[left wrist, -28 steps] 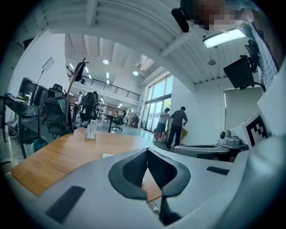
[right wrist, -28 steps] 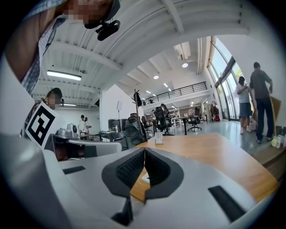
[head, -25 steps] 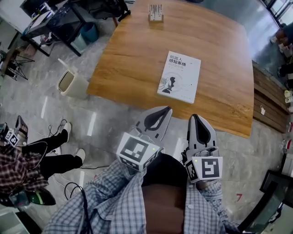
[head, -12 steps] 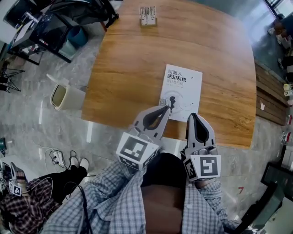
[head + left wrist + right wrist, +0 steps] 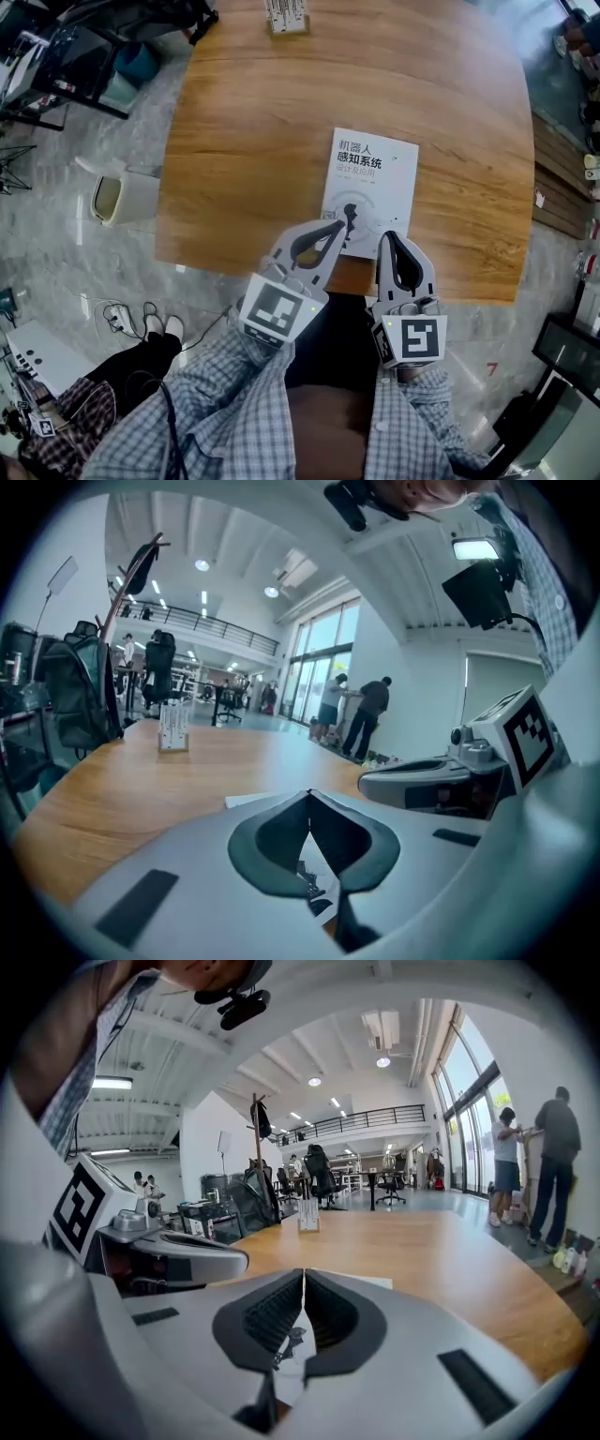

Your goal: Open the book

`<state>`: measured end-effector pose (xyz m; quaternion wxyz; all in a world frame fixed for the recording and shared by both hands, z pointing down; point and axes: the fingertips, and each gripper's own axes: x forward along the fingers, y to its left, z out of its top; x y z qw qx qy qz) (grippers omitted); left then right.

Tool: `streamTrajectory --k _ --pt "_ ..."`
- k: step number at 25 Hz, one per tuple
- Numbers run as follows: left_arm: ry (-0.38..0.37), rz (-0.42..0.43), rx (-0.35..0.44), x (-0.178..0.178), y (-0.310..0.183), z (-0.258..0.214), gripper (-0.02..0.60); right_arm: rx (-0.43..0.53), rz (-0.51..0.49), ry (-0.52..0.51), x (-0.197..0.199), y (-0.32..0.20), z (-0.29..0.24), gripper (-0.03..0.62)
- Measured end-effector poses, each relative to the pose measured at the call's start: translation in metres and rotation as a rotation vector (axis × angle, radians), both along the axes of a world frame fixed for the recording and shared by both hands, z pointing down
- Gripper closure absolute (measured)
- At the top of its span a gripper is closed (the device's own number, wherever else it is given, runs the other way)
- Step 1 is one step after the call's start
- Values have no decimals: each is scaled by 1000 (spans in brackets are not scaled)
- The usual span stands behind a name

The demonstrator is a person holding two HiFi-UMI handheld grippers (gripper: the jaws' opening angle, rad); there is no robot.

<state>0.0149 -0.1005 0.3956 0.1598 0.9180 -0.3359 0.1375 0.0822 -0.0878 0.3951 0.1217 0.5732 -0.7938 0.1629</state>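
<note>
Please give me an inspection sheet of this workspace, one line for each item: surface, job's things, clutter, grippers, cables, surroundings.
Surface: wooden table, no spill seen.
Job's things: white book, closed, flat, near the table's near edge.
Clutter: small rack at the far edge.
Grippers: left gripper and right gripper both shut, empty, tips at the book's near edge; contact unclear.
Cables: cables on the floor, left of the table.
Surroundings: waste bin beside the table; seated person; two people by the windows.

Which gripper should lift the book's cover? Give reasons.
Right, probably. The right gripper, shut, sits near the book's near right corner, likely the free edge; the left gripper, also shut, overlaps the near left, likely the spine side.
</note>
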Motion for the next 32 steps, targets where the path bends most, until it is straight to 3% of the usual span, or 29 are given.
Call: streamTrajectory --k 4,11,12,14,21,26,32 --pt "-9 -6 -36 7 -9 10 574 -123 32 -29 15 -2 34 574" --pt "-30 -8 -80 25 -19 27 574 -339 54 25 50 3 90 571" --pt "-35 -8 -89 27 -19 30 574 -361 56 19 54 2 95 564" --pt "-45 -8 -104 31 -21 36 574 -399 55 1 60 0 105 491" --pt "-54 -29 -118 41 -32 41 574 -568 67 -15 80 3 139 468" --pt "-65 -46 -129 43 -36 46 574 -643 47 -100 77 4 151 468" --pt "-70 -60 -136 45 -38 47 574 -662 31 -110 78 3 149 470"
